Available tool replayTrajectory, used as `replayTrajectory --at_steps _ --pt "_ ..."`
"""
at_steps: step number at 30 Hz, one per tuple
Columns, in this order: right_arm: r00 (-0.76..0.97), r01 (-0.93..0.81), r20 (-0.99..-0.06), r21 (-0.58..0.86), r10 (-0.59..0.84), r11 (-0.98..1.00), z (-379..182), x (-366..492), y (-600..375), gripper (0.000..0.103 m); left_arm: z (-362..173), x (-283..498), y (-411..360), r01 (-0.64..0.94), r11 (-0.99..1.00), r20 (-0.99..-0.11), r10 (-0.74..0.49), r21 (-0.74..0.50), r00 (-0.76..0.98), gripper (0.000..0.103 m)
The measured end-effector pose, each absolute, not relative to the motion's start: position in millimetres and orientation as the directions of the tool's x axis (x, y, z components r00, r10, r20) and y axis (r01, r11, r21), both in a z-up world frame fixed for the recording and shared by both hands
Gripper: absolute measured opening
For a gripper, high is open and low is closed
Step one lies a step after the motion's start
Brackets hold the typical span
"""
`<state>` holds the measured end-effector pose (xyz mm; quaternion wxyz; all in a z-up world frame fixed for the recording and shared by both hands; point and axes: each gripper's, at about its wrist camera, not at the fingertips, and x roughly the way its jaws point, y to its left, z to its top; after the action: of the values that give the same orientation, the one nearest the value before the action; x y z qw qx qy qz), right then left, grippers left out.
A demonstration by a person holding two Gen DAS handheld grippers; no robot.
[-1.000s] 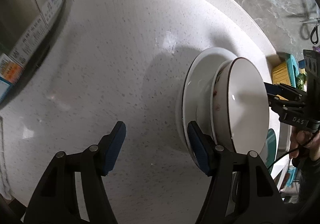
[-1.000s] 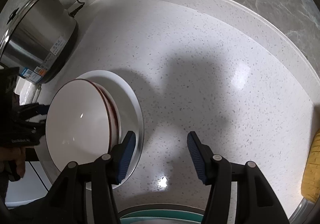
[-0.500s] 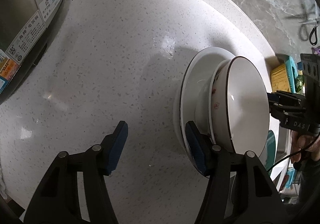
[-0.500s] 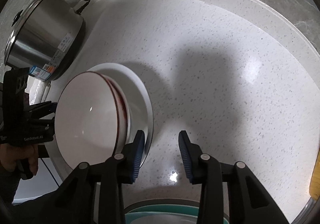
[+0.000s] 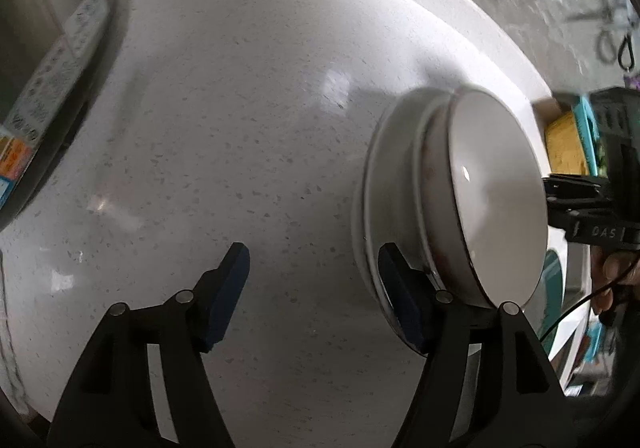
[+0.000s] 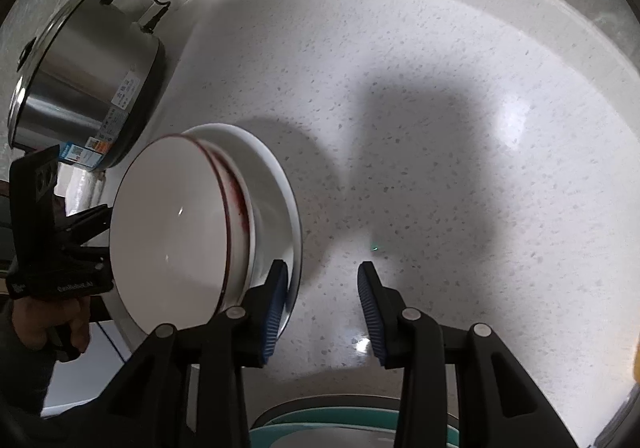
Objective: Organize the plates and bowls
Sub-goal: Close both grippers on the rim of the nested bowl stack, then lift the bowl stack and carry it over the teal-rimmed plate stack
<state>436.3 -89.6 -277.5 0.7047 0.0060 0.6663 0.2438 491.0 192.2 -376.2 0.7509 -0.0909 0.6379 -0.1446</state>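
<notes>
A white bowl (image 6: pixel 172 228) with a dark red rim is sitting in a white plate (image 6: pixel 276 184) on the speckled counter (image 6: pixel 440 128), near a steel cooker (image 6: pixel 80 76). The bowl looks empty. The left gripper (image 5: pixel 314 290), having just opened further, is standing wide over bare counter, one pad beside the plate's edge. The right gripper (image 6: pixel 322 302) has been closing and is standing narrow, holding nothing, just beside the plate.

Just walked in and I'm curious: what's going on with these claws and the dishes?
A person holds a gripper in each hand over a speckled counter, where a bowl sits on a white plate. The left gripper and right gripper flank that stack. Both are open, gripping nothing; the left's jaws have just been opening, the right's closing, only counter between them.
</notes>
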Motion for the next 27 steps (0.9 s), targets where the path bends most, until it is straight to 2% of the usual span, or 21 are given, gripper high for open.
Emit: replayTrajectory --at_steps 4,13,27 --pt "0.048 -0.359 -0.934 0.315 0.354 0.879 -279 429 -79 0.030 -377 489 190 0.107 0.945 -0.934 -0.323 -0.310 0.153 0.064" --pt "0.138 -0.353 -0.922 0.296 0.362 0.888 -276 431 -81 0.031 -377 484 195 0.108 0.951 -0.925 -0.307 -0.290 0.222 0.064" --pt "0.146 -0.357 -0.906 0.328 0.399 0.875 -281 431 -76 0.030 -377 489 181 0.125 0.976 -0.957 -0.200 -0.177 0.210 0.066"
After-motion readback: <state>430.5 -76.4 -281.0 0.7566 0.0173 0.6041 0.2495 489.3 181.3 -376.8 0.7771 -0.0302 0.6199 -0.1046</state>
